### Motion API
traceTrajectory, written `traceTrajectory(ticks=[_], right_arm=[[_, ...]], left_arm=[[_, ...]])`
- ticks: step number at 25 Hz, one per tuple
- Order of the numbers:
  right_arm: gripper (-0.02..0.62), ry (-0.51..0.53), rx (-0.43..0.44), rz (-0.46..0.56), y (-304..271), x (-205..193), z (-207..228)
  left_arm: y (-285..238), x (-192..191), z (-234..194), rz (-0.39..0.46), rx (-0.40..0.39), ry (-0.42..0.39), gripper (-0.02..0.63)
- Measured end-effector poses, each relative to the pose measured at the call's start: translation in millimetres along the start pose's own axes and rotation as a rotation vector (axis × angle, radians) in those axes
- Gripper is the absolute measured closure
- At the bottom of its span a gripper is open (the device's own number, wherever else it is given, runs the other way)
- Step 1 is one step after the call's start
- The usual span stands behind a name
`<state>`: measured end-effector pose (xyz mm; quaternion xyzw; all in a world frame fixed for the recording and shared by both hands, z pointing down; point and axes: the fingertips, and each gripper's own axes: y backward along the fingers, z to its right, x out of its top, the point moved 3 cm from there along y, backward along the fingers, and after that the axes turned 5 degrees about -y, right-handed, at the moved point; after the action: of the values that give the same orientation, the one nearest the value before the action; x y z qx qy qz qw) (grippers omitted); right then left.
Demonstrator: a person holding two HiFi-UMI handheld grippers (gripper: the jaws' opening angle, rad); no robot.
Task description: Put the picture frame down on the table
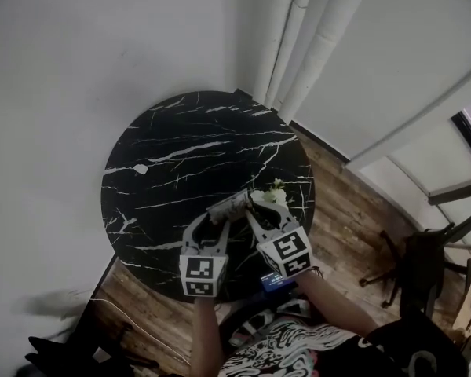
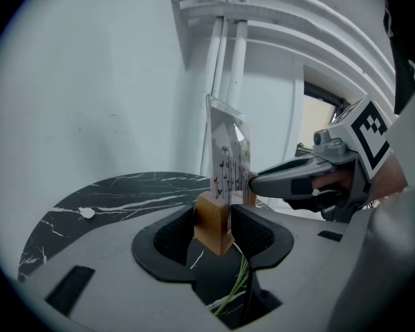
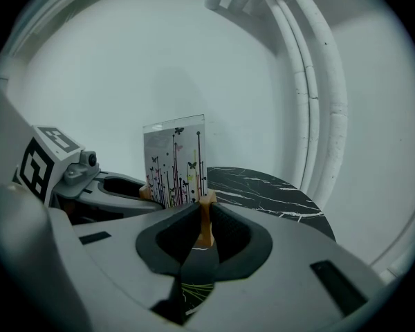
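**A:** Where was the frame?

**B:** It stood upright between the two tools, over the near part of the counter. Each tool had one of its wooden feet.

**A:** How did the left hand-held gripper sit?

**B:** Its jaws stood fairly wide, yet they were clamped on the left foot, with a pad pressed to each face. The right hand-held gripper was almost closed and pinched the thin edge of the right foot.

**A:** Was it down yet?

**B:** I judged not. In the left gripper view the foot's lower corner seemed to hang above the black marble. Green stems lay beneath it. I couldn't be sure of the gap, though.

**A:** So which step was it?

**B:** The lowering itself, I'd say. The frame was gripped at both ends and was over the spot, but neither end had been let go.

**A:** What did the next move call for?

**B:** Both hands needed to sink together and stay level, so the two feet would land at once and the frame would stay upright. They also had to steer clear of the stems and of the flowers just beside the right tool, because a foot set on a stem would probably rock. Only once both feet were down should the jaws open, and then draw straight back without nudging the frame.
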<state>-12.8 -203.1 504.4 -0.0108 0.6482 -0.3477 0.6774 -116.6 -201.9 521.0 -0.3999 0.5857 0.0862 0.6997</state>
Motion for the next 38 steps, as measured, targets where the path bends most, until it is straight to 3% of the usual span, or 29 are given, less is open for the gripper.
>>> traceTrajectory(ticks=[26,38], right_arm=[[0.541,-0.003,0.042,-0.245,-68,-74,29],[0.541,-0.017,0.057,-0.316,-84,-94,30]], left_arm=[[-65,-84,-12,-0.168,-0.061,0.1,0.428],[-76,-107,-16,-0.176,-0.09,0.064,0.434]])
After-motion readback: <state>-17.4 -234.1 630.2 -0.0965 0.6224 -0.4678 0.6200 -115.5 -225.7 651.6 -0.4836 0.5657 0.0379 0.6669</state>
